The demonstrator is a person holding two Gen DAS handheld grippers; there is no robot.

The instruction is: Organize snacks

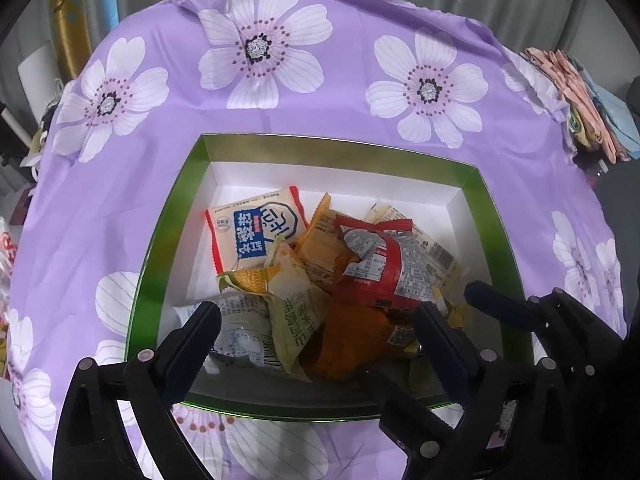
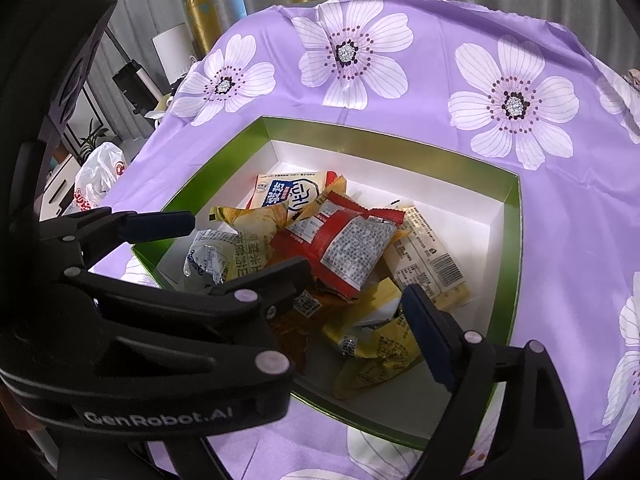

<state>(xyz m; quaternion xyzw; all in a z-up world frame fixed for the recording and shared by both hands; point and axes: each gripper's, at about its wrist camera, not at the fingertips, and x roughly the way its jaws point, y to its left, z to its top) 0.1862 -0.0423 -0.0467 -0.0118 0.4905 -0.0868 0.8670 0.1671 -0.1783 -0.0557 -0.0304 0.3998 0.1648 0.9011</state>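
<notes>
Snack packets: a loose heap inside the green-rimmed box, white within, lying on the surface under a purple flowered cloth.
- White-and-blue packet, at 11 o'clock of the heap, flat on the box floor.
- Red packet, label side up, on top of the heap toward 2 o'clock.
- Pale green corn packet, crumpled, at 7 o'clock, touching an orange packet at 6 o'clock.
- Yellow packets, near corner, seen from the right wrist.

Left hand-held gripper: jaws spread wide over the heap's near side, nothing gripped.
Right hand-held gripper: jaws wide apart above the packets, holding nothing.
White plastic bag: off the cloth, at 9 o'clock.
</notes>
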